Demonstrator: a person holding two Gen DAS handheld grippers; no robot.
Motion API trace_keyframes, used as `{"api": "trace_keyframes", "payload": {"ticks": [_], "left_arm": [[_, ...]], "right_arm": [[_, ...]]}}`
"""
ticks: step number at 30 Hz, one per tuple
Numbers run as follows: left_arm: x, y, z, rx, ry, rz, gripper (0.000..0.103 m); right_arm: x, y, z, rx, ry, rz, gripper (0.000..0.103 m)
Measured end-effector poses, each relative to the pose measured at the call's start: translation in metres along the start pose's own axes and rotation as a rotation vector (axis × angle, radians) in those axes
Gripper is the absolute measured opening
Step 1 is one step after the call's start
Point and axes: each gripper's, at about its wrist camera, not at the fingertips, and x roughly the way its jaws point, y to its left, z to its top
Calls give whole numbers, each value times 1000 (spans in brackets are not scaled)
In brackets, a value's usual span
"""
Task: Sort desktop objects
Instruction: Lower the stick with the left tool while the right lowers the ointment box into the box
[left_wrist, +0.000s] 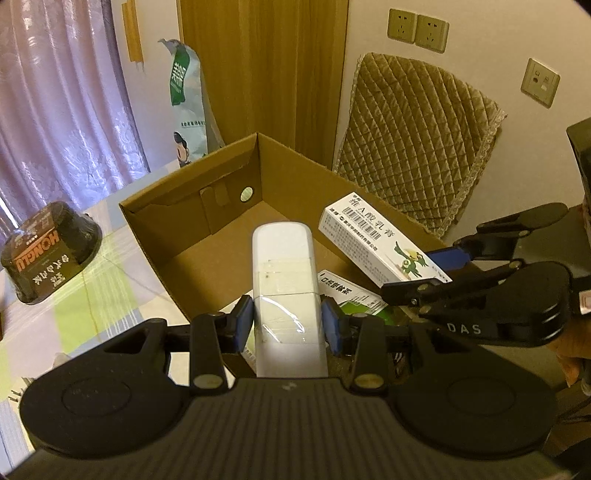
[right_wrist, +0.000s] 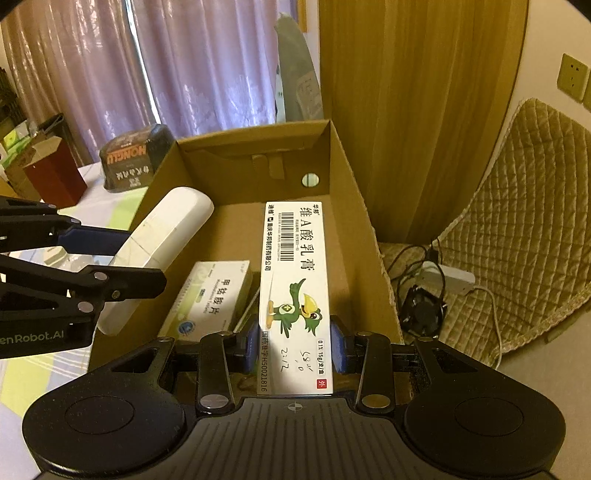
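Left wrist view shows the left gripper (left_wrist: 287, 325) clamped on a white remote control (left_wrist: 284, 280), held lengthwise above the open cardboard box (left_wrist: 192, 206), likely so it can drop in flat. Right wrist view shows the right gripper (right_wrist: 294, 345) pinching a white ointment carton (right_wrist: 295, 280) by its long sides, also over the box, beside a green-and-white medicine box (right_wrist: 212, 295) already lying inside.
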Motion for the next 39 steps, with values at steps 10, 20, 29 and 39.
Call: {"api": "trace_keyframes", "payload": {"ticks": [10,20,29,39], "left_arm": [[24,0,-1,11,24,-5,35],[40,2,-9,8,53,9,35],[41,6,-10,-7,51,21,36],[34,11,-10,-11,48,29,36]], "right_arm": [[20,-2,3,5,21,3,37],[32,3,3,0,36,12,38],[35,5,2,-5,44,14,38],[34,10,4,-10,43,14,38]]}}
